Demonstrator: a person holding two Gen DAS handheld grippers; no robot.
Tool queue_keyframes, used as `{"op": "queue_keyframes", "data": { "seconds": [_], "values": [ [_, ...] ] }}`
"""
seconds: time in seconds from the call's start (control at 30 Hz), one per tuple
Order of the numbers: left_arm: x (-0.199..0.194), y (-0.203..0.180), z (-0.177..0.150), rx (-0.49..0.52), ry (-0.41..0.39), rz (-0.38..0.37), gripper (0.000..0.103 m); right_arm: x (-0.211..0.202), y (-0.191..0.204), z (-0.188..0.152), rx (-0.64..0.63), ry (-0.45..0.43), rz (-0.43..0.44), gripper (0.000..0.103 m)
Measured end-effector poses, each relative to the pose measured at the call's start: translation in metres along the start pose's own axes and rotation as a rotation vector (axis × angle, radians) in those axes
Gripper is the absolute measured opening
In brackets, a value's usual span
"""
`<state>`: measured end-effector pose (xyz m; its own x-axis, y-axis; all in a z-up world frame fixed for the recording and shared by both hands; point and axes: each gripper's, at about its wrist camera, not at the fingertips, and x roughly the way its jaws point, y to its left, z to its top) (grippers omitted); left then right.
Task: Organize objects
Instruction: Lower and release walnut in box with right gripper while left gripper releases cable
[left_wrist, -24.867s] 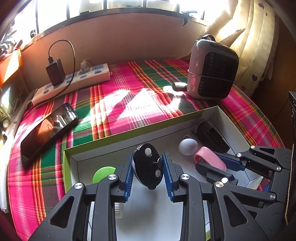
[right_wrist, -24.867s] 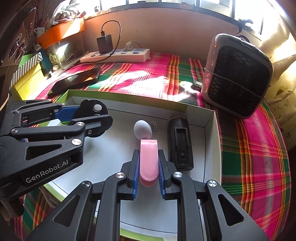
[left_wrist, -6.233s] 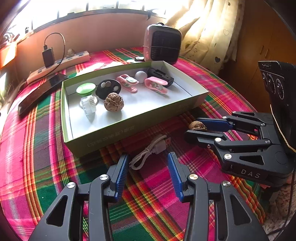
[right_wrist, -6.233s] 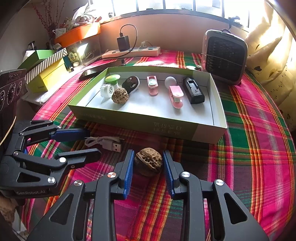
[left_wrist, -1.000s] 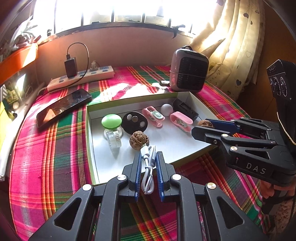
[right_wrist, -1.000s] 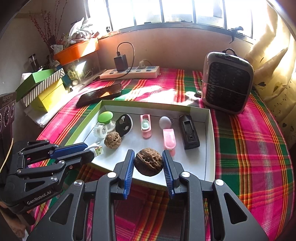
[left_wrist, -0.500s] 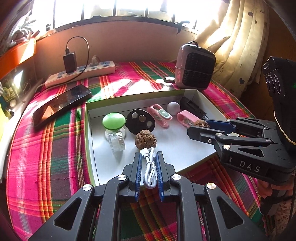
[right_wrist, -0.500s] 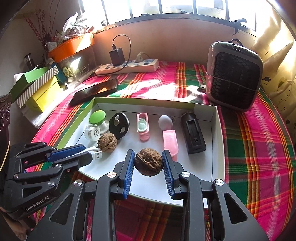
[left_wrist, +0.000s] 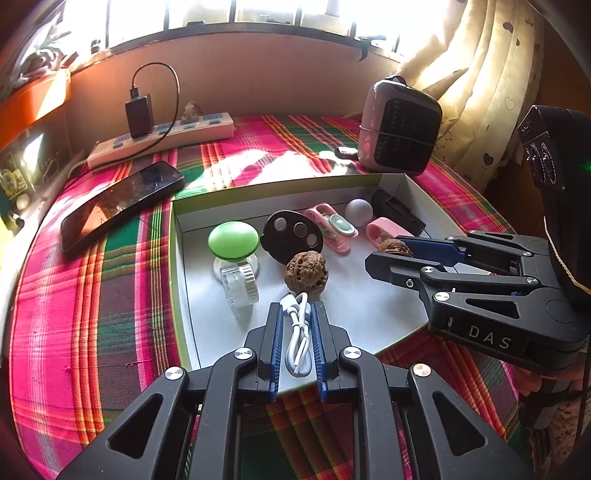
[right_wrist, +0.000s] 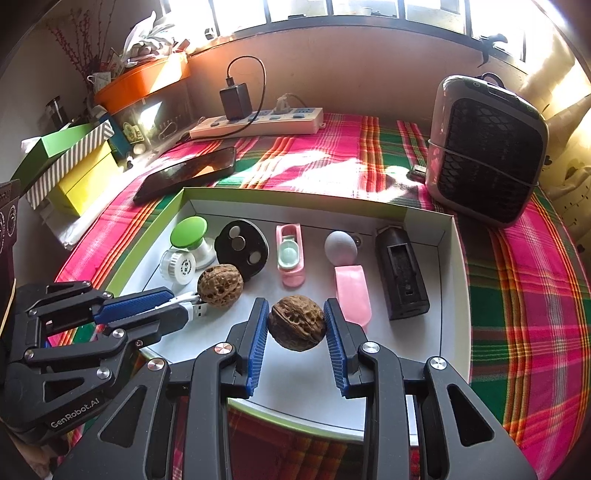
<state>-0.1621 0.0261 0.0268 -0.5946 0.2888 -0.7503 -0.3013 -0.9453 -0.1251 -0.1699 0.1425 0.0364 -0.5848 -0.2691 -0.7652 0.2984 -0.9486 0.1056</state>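
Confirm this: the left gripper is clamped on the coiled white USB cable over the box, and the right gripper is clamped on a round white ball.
Not quite. The right gripper is shut on a brown wrinkled walnut, as the right wrist view shows; the round white ball lies in the white box. The left gripper does hold the coiled white USB cable.

Left gripper jaws clamped on cable, right gripper jaws gripping walnut
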Motion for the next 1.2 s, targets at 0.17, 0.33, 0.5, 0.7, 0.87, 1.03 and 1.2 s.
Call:
{"op": "queue_keyframes", "data": {
  "seconds": [0.17, 0.33, 0.5, 0.7, 0.87, 1.03, 1.2],
  "values": [
    [0.002, 0.002, 0.0, -0.001, 0.002, 0.005, 0.014, 0.005, 0.0, 0.0, -0.006, 0.007, -0.008, 0.032],
    [0.003, 0.002, 0.0, 0.0, 0.001, 0.003, 0.014, 0.007, 0.001, 0.0, -0.005, 0.014, -0.008, 0.032],
    [0.003, 0.003, 0.001, 0.0, 0.001, 0.003, 0.014, 0.01, 0.002, 0.0, -0.008, 0.019, -0.01, 0.032],
    [0.003, 0.002, 0.001, 0.001, 0.003, 0.003, 0.014, 0.011, 0.002, -0.001, -0.006, 0.025, -0.012, 0.032],
    [0.003, 0.002, 0.001, 0.001, 0.003, 0.003, 0.014, 0.012, 0.001, -0.001, -0.003, 0.028, -0.012, 0.032],
    [0.003, 0.002, 0.001, 0.002, 0.003, 0.003, 0.014, 0.012, 0.002, -0.001, -0.006, 0.028, -0.014, 0.032],
    [0.003, 0.002, 0.001, 0.002, 0.004, 0.004, 0.014, 0.012, 0.002, -0.002, -0.004, 0.03, -0.015, 0.032]
  ]
}}
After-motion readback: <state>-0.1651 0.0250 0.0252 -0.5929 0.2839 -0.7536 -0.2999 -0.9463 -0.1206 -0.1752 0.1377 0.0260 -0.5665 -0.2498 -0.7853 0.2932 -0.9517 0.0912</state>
